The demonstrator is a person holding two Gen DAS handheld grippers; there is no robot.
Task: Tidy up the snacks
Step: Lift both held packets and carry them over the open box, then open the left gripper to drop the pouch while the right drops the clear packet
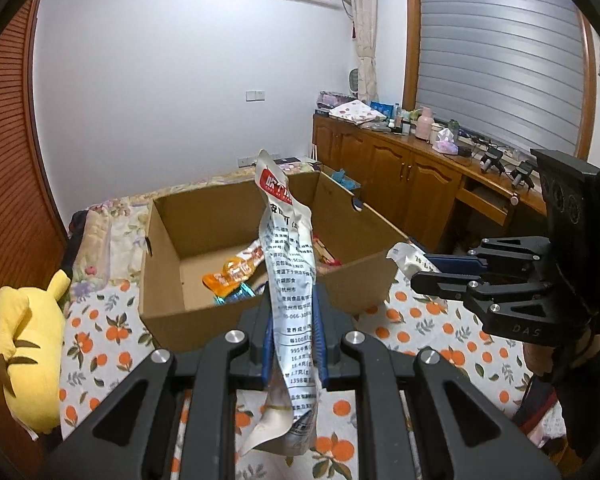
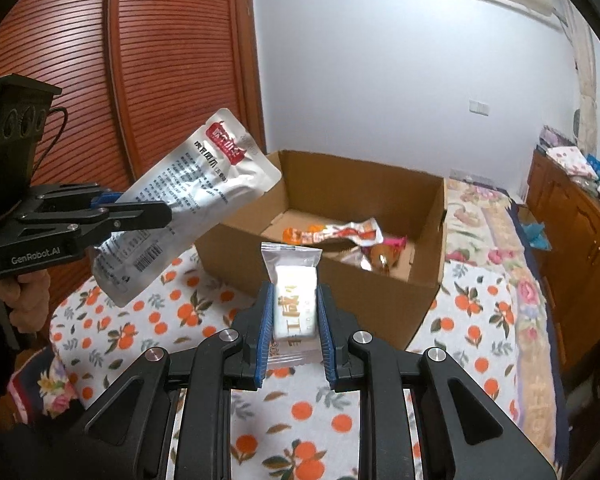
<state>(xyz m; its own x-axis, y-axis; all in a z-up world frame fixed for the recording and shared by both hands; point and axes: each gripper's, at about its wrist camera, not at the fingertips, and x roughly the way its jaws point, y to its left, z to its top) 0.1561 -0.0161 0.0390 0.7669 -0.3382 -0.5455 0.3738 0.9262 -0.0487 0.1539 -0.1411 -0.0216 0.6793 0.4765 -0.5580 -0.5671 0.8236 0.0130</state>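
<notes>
Snacks are the matter here, and two of them are in the tongs while the others lie in the cardboard box (image 1: 172, 240). The left gripper (image 1: 291, 322) is clenched on a long silver-white pouch (image 1: 288, 264) with a red label at its top end and dense black print on its side. The blue pads (image 1: 269, 344) press the pouch at about its middle, so the top end stands up beyond the fingertips and the bottom end hangs crumpled below them, above the cloth. In the right wrist view the same pouch (image 2: 188, 196) sticks out slanted from the tongs, with a barcode on its lower part, and a hand (image 2: 18, 300) holds the grip under them.

The right gripper (image 2: 294, 322) is closed on a small white packet (image 2: 295, 300) with gold characters; the pads touch its two long sides, and its clear sealed edge sticks out forward past the fingertips. In the left wrist view this gripper (image 1: 420, 270) is seen to the right, with only a white corner of the packet showing at its tip.

The box is open, just ahead of both tongs, on an orange-patterned cloth (image 2: 180, 312). Inside it lie an orange wrapper (image 1: 230, 274) and some other packets. Left of the left tongs, a yellow plush toy (image 1: 28, 340) lies at the cloth's edge.
</notes>
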